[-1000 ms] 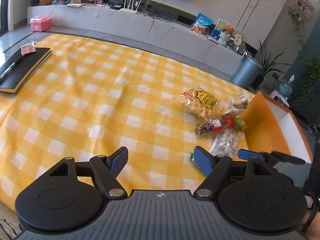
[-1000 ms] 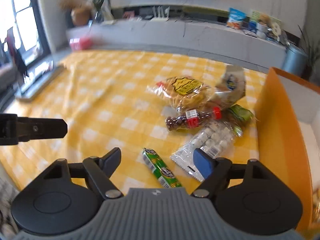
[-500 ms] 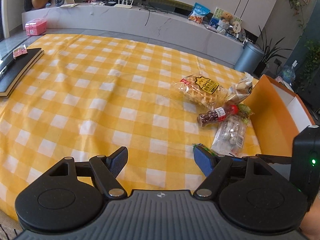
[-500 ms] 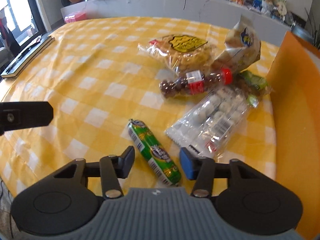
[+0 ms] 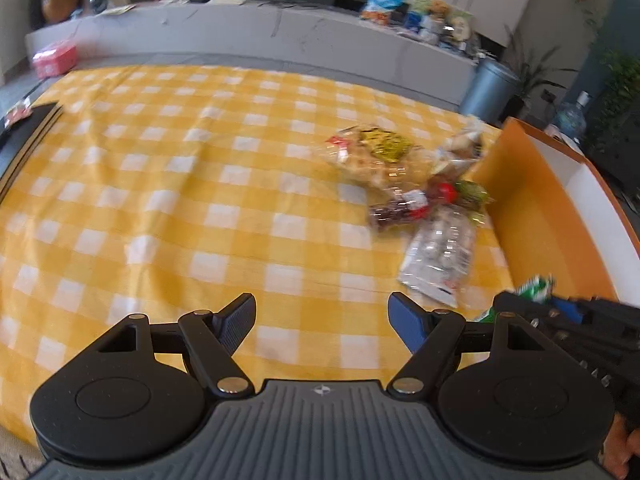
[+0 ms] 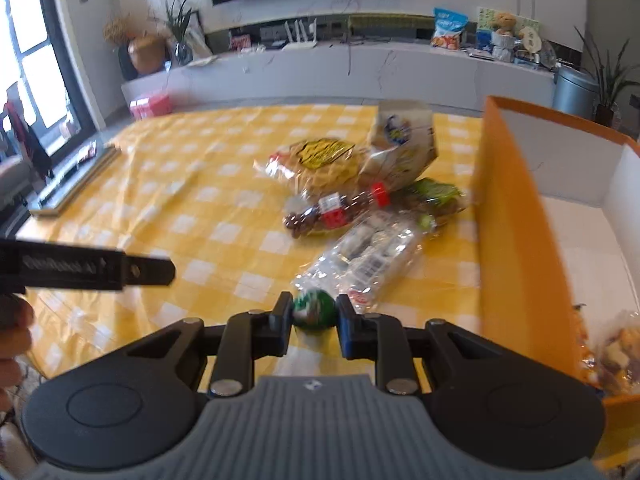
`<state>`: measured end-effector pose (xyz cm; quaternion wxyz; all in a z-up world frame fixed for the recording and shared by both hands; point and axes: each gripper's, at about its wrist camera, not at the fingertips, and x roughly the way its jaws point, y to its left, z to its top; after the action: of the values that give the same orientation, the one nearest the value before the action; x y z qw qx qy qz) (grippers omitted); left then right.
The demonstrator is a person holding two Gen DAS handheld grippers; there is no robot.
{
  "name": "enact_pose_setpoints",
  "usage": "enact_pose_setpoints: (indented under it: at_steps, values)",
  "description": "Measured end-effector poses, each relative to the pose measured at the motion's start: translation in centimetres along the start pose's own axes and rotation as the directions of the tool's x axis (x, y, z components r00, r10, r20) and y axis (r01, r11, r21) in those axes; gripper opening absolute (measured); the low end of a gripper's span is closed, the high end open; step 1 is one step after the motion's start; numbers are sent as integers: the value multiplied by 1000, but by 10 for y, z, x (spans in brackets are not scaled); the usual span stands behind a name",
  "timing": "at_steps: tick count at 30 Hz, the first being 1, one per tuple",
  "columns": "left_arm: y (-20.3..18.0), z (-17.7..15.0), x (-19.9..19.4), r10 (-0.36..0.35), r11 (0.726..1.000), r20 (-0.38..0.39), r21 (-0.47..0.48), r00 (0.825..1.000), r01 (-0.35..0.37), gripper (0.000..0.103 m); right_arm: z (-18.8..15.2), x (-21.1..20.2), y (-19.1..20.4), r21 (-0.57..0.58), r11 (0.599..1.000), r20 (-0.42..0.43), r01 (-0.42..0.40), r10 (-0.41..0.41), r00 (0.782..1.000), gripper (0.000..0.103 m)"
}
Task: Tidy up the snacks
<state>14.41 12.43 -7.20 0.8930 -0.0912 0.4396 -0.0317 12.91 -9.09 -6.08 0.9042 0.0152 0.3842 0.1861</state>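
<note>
My right gripper [image 6: 313, 314] is closing, and its pads press on a green snack stick [image 6: 314, 312] held end-on above the yellow checked cloth [image 6: 192, 184]. From the left wrist view the green stick [image 5: 536, 286] pokes out beside the orange box [image 5: 532, 216]. Ahead lie a clear pack of white sweets [image 6: 368, 256], a red-capped bottle [image 6: 332, 212], a yellow-label bag [image 6: 320, 160], a white bag [image 6: 404, 148] and a green packet [image 6: 436, 196]. My left gripper [image 5: 322, 312] stands open over bare cloth with nothing between its fingers.
The orange box [image 6: 512, 220] stands at the right with a snack bag [image 6: 616, 348] inside. A black book [image 6: 76, 176] lies at the cloth's left edge. Behind are a white counter [image 6: 360, 72], a pink box [image 5: 54, 58] and a grey bin [image 5: 490, 88].
My right gripper went from open around the green stick on the cloth to shut on it, and lifted it. The left gripper drifted a little and stayed open.
</note>
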Motion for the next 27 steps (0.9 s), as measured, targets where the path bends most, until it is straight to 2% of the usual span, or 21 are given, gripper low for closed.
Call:
enact_pose_setpoints:
  at_steps: [5, 9, 19, 21, 23, 27]
  values:
    - [-33, 3, 13, -39, 998, -32, 57, 999, 41, 89, 7, -28, -16, 15, 999, 81, -43, 42, 996, 21]
    - [-56, 2, 22, -29, 989, -15, 147, 999, 31, 89, 5, -29, -21, 8, 1000, 83, 9, -10, 997, 21]
    - [-96, 19, 63, -126, 968, -24, 215, 992, 128, 89, 6, -49, -50, 79, 996, 145, -38, 26, 989, 20]
    - [-103, 21, 74, -121, 964, -24, 237, 992, 123, 89, 5, -51, -57, 92, 995, 149, -28, 14, 989, 20]
    - [-110, 21, 87, -82, 961, -54, 259, 995, 93, 89, 3, -53, -62, 93, 995, 153, -21, 6, 988, 20]
    - [-118, 18, 104, -52, 954, -55, 294, 997, 66, 89, 2, -54, -71, 117, 992, 161, -45, 26, 987, 20]
